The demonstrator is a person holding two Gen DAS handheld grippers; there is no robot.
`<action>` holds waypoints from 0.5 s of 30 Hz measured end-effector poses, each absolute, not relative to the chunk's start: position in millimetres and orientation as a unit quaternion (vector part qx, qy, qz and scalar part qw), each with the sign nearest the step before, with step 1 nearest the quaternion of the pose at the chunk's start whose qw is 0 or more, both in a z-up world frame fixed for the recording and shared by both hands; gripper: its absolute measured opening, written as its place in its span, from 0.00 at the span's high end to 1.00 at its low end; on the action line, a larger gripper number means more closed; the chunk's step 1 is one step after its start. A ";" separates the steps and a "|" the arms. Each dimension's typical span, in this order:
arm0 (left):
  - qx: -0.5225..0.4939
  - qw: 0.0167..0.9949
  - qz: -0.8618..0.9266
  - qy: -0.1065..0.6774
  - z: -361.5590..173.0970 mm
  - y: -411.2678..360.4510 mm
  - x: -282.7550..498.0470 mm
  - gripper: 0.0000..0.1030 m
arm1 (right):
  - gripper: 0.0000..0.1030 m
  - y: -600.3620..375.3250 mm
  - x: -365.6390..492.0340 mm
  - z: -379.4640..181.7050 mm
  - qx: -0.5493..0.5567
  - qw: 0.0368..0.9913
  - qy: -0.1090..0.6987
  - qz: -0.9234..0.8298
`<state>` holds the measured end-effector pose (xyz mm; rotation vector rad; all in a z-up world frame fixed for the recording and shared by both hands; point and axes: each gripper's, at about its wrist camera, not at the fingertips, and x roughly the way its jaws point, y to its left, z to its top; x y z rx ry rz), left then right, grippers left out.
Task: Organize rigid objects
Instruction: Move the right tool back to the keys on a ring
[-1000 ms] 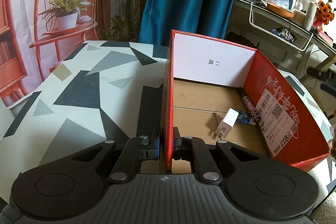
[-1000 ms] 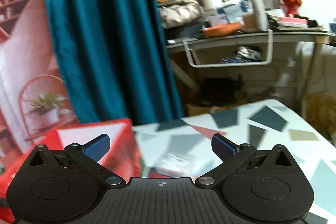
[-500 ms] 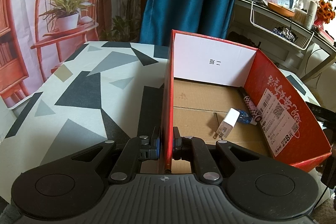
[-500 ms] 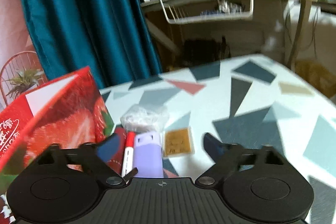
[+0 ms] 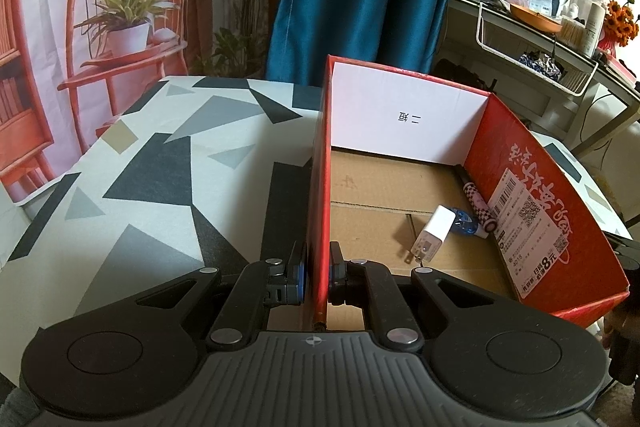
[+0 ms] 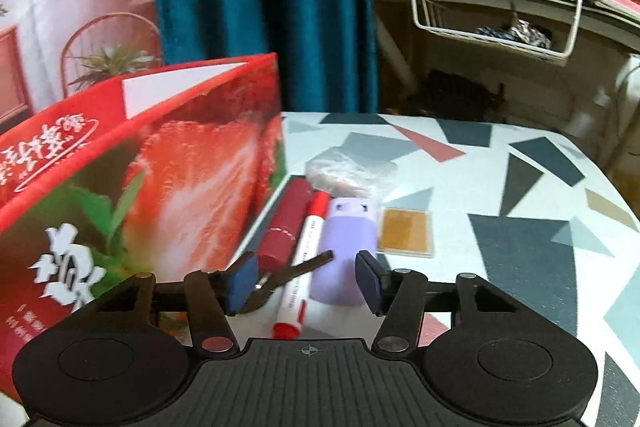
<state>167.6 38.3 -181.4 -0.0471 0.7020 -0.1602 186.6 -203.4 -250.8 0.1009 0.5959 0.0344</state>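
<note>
While the left gripper [image 5: 318, 277] stays clamped on the near end of the box's [image 5: 560, 227] left wall, holding it steady, the right gripper [image 6: 306, 281] hangs over a row of loose things on the table [image 6: 520, 187], just beside the box's strawberry-printed outer wall. Its jaws have just been closing and stand half apart, pressing on nothing yet. Between them lie the marker [image 6: 302, 263], a dark key [image 6: 288, 277] and the near end of the lilac case [image 6: 346, 251]. All run lengthwise away from the gripper, parallel to the box wall, so the jaws cross their long axes squarely. The maroon tube [image 6: 286, 223] lies nearest the box, the amber card [image 6: 406, 233] farthest. The right hand is plainly the nearer one.
</note>
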 end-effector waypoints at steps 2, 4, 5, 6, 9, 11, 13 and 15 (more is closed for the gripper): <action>-0.023 0.936 -0.078 0.343 -181.4 38.3 167.7 0.89 | 0.54 -199.7 186.3 -248.3 0.047 0.955 0.292 0.028; -0.023 0.936 -0.078 0.343 -181.4 38.2 167.7 0.89 | 0.58 -197.9 187.1 -247.3 0.047 0.953 0.296 0.041; -0.023 0.936 -0.078 0.343 -181.4 38.4 167.9 0.89 | 0.58 -197.5 187.9 -247.8 0.050 0.952 0.300 0.045; -0.023 0.936 -0.079 0.343 -181.5 38.7 167.8 0.89 | 0.58 -197.5 188.9 -248.5 0.055 0.950 0.303 0.046; -0.024 0.936 -0.079 0.343 -181.6 38.5 167.9 0.89 | 0.58 -197.4 187.2 -250.4 0.065 0.948 0.309 0.046; -0.024 0.936 -0.079 0.343 -181.6 38.5 167.9 0.89 | 0.58 -196.7 187.1 -250.7 0.063 0.948 0.310 0.043; -0.023 0.936 -0.078 0.343 -181.7 38.3 167.8 0.89 | 0.58 -194.7 190.3 -249.8 0.063 0.947 0.313 0.041; -0.024 0.936 -0.078 0.343 -181.6 38.3 167.7 0.89 | 0.61 -193.2 194.3 -249.9 0.066 0.945 0.318 0.043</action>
